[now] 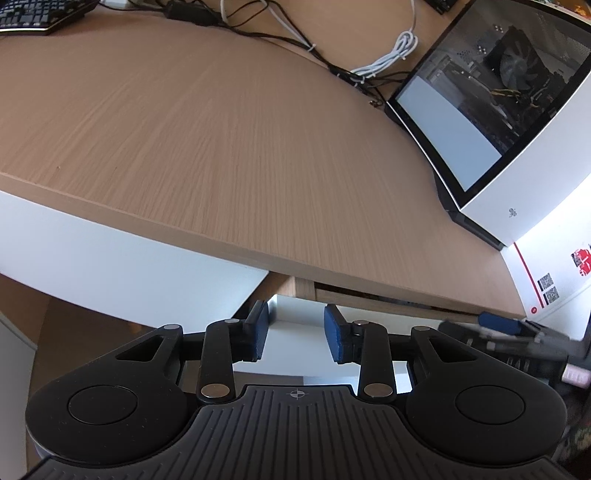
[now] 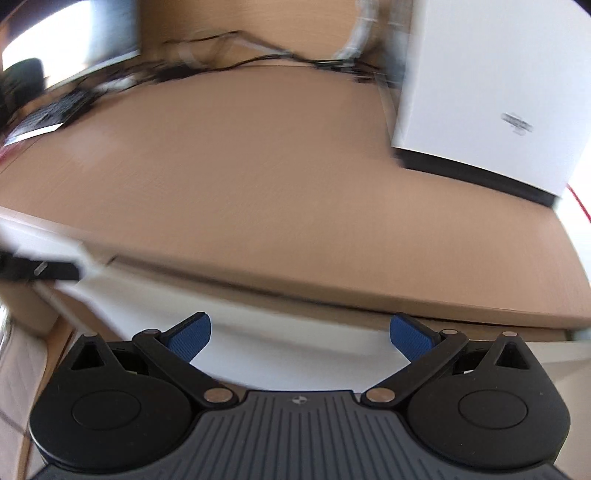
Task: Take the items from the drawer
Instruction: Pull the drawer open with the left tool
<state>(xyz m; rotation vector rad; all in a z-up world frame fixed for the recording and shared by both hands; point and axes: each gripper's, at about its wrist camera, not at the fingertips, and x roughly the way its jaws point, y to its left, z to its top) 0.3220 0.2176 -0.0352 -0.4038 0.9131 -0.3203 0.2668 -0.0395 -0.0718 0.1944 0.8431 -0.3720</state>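
A white drawer front (image 1: 291,312) sits just under the front edge of the wooden desk (image 1: 221,147), with a narrow dark gap (image 1: 369,295) beside it; no contents show. My left gripper (image 1: 297,334) is open in front of that white panel, its blue pads (image 1: 258,332) apart and holding nothing. In the left wrist view my right gripper (image 1: 498,330) appears blurred at the right, below the desk edge. The right wrist view is motion-blurred: my right gripper (image 2: 301,336) stands wide open before the white drawer front (image 2: 295,354), empty. The left gripper (image 2: 37,269) shows at its far left.
A white computer case (image 1: 535,177) with a glass side stands on the desk at the right. Tangled cables (image 1: 388,55) run along the back and a black keyboard (image 1: 37,14) lies at the far left. A white box with a red stripe (image 1: 546,280) sits by the case.
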